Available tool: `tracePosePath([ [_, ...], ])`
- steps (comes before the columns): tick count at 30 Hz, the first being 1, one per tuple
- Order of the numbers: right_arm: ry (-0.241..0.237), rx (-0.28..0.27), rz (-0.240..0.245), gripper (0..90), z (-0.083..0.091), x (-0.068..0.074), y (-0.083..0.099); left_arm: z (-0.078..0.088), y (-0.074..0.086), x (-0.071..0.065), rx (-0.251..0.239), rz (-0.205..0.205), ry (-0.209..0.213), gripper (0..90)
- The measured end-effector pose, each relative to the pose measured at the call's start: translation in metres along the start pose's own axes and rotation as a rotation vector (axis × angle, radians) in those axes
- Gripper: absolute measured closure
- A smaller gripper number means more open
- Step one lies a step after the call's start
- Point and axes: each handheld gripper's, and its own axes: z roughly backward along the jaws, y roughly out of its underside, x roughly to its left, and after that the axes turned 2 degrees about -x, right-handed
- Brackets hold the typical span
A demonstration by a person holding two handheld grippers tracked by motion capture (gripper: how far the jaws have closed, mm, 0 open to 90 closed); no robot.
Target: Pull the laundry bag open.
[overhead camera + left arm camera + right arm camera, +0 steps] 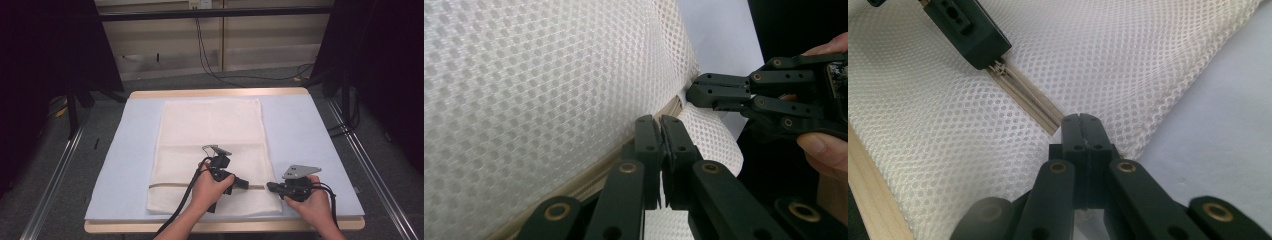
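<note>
The left tool [242, 183], jaws pressed together on the zipper slider of a white mesh laundry bag [210, 150], works near the bag's right edge, while the right tool [270, 187] has its jaws shut on the end of the beige zipper tape [1028, 102] at that same edge. The two tools sit close together, tips facing along the zipper line, seen from a spot above the person's side of the table [320, 135]. The bag lies flat on the table's pale blue covering, its zipper running across the lower part, near the front edge.

The risk from here, as it looks: the slider is tiny and the grip narrow, so a pull slightly off the zipper's line could let it slip from the jaws or snag the mesh. If the right tool loosens, the whole bag would likely drag rather than the zipper travel.

Count: one mesh bag, one zipper, two tools, two hands.
</note>
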Motion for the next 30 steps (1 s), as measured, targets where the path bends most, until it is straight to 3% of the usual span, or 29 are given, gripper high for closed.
tracePosePath([
  [30, 0.001, 0.0, -0.016, 90.0, 0.0, 0.0, 0.0, 0.029, 0.007, 0.015, -0.013, 0.005, -0.015, 87.3],
])
